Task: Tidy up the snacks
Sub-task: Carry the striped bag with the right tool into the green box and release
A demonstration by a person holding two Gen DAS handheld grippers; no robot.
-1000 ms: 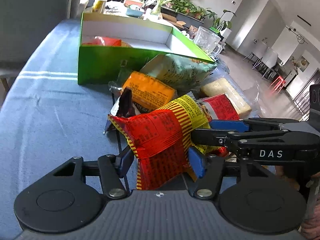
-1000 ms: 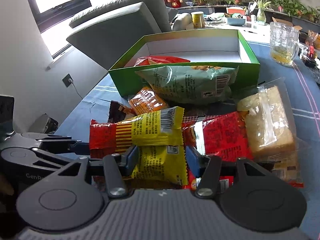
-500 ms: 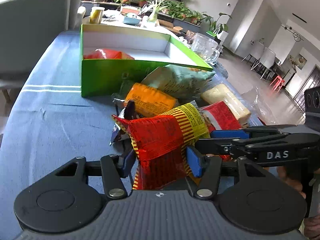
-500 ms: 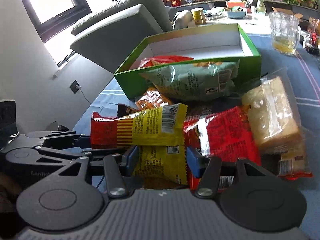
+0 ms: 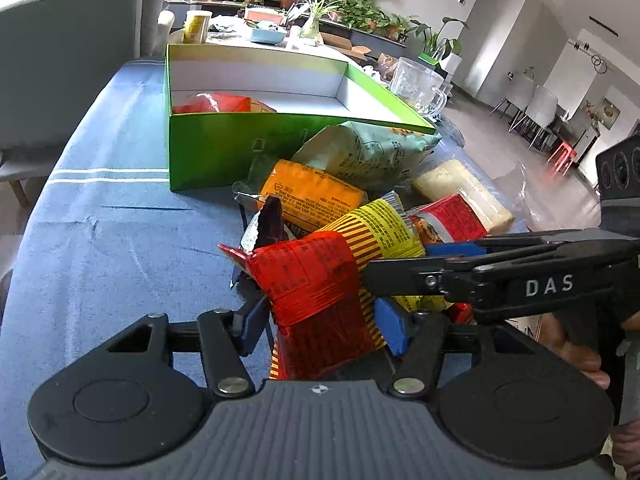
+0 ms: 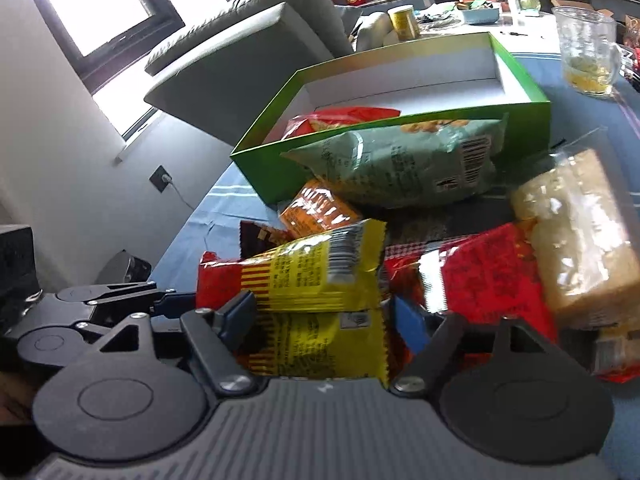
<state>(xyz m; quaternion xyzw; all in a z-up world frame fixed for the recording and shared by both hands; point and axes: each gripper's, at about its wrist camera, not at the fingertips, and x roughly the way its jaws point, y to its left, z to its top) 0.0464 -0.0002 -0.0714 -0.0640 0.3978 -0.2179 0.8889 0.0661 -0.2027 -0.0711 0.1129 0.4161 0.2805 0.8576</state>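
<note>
A red-and-yellow snack packet [image 5: 312, 276] hangs just above the blue tablecloth [image 5: 120, 240], held at both ends. My left gripper [image 5: 322, 324] is shut on its red end. My right gripper [image 5: 400, 260] comes in from the right and is shut on the yellow end [image 6: 304, 276], seen between the blue pads [image 6: 236, 312] in the right wrist view. The open green box [image 5: 208, 152] stands behind the pile with one red packet [image 5: 216, 103] inside at its left. The left gripper [image 6: 176, 300] shows at the left edge of the right wrist view.
Between me and the box lie a pale green bag [image 5: 360, 156], an orange packet [image 5: 312, 194], a dark brown wrapper [image 5: 272, 224], a red packet [image 5: 452, 220] and a wrapped pale cake [image 5: 464, 192]. A glass mug [image 5: 416, 84] stands right of the box. A grey sofa [image 5: 68, 60] borders the table's left.
Both grippers keep their hold on the red-and-yellow packet. The right wrist view has tilted a little. The pile and the box lie as before.
</note>
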